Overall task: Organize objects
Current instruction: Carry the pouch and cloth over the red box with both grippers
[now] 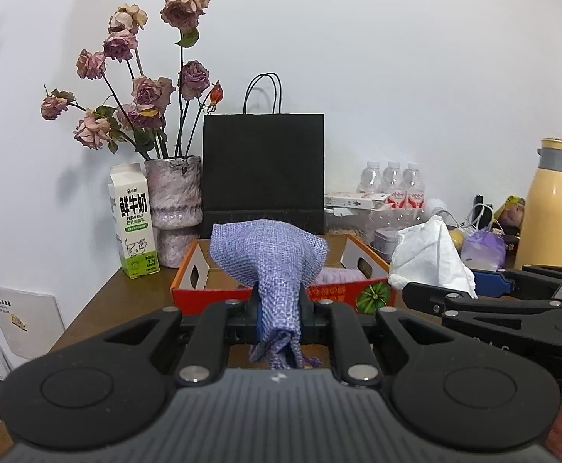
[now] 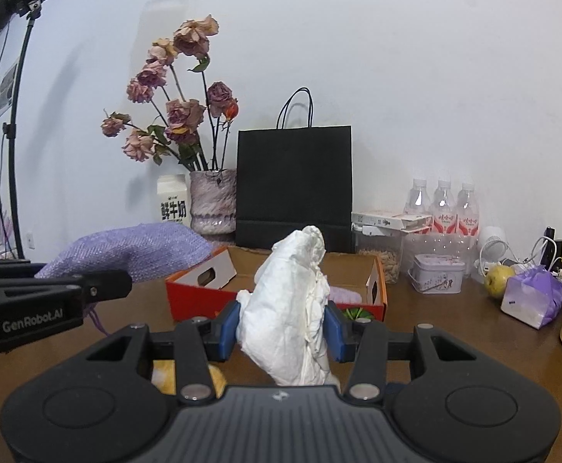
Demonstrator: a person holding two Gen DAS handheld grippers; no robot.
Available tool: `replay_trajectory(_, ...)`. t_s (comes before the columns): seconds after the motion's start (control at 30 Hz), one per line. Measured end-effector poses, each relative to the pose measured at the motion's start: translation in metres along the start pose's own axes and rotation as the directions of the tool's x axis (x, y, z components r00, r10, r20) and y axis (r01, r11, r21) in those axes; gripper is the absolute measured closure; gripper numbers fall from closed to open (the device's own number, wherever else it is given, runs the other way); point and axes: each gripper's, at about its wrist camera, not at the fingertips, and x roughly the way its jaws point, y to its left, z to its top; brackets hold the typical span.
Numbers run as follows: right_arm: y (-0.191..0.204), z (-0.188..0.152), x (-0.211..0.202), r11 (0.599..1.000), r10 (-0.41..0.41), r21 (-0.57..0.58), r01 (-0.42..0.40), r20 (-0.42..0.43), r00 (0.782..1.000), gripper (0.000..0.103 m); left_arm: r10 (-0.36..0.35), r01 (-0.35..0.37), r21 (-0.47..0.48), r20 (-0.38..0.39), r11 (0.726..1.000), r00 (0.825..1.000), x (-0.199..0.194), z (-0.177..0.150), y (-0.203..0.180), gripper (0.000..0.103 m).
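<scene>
Purple woven cloth (image 1: 269, 258) is pinched tight in the left gripper (image 1: 279, 318), its bulk flopping forward over the orange box (image 1: 342, 293), presumably so that it can be dropped inside. Crumpled white paper (image 2: 292, 301) is clamped between the blue pads of the right gripper (image 2: 284, 328), held upright just before the same box, where another purple item is already lodged.

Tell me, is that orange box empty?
No. The box is open-topped, and something pale purple lies inside near its right end; the rest is hidden.
</scene>
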Motion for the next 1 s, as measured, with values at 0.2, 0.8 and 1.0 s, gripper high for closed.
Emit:
replay_trajectory(0.2,-0.001,0.015,0.028,1.000,-0.009,-0.004,0.009,0.003,1.000,0.059,0.006,-0.007,-0.023,-0.008,1.000,1.000,0.031,0.012,0.006,0.088)
replay_trajectory(0.8,-0.011,0.045,0.111,1.000,0.009,-0.002,-0.009,0.020,1.000,0.059,0.036,-0.036,-0.087,-0.007,0.996,0.999,0.115,0.035,0.024,0.088)
replay_trajectory(1.0,-0.014,0.051,0.141,1.000,0.011,-0.020,-0.011,0.004,1.000,0.059,0.031,-0.034,-0.095,-0.024,0.995,0.999,0.145,0.041,0.028,0.088)
